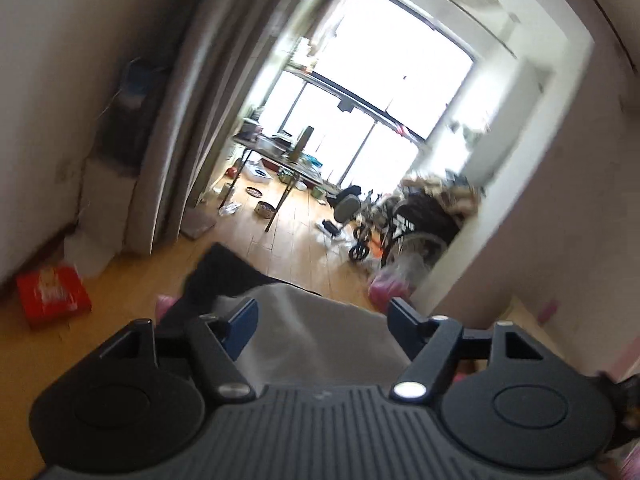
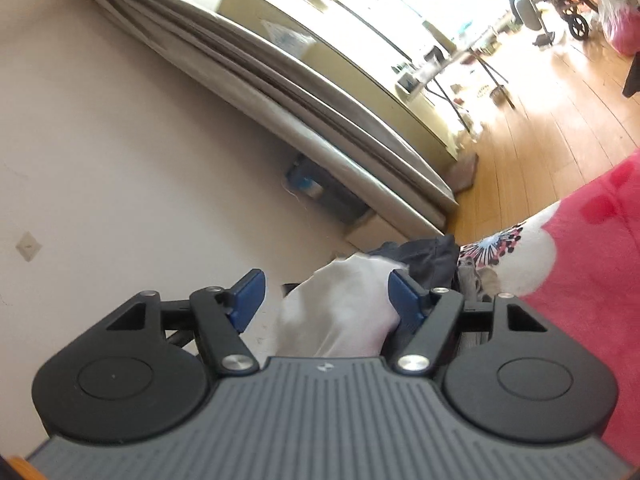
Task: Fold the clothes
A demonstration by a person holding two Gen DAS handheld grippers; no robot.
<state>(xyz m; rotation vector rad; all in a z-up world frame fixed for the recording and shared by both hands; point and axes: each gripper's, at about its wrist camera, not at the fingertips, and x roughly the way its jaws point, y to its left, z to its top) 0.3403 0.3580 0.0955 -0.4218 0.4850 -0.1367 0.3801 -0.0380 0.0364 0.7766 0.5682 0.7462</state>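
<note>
In the left wrist view my left gripper (image 1: 324, 316) stands open, its blue pads wide apart. A pale grey garment (image 1: 320, 336) lies below and between them, with no pad pressing on it. A dark garment (image 1: 224, 276) lies just beyond it, over the floor. In the right wrist view my right gripper (image 2: 326, 294) is open too. A white garment (image 2: 340, 312) bulges up between its fingers and lies close to the right pad (image 2: 404, 296), not pinched. A dark blue garment (image 2: 428, 254) sits behind it, beside a white flower-patterned cloth (image 2: 520, 248).
A pink blanket (image 2: 592, 288) covers the surface on the right. On the wooden floor (image 1: 296, 248) are a red box (image 1: 52, 294), a cluttered folding table (image 1: 280, 156), a wheelchair (image 1: 408, 224) and a pink bag (image 1: 390, 284). Grey curtains (image 1: 192, 140) hang at the left.
</note>
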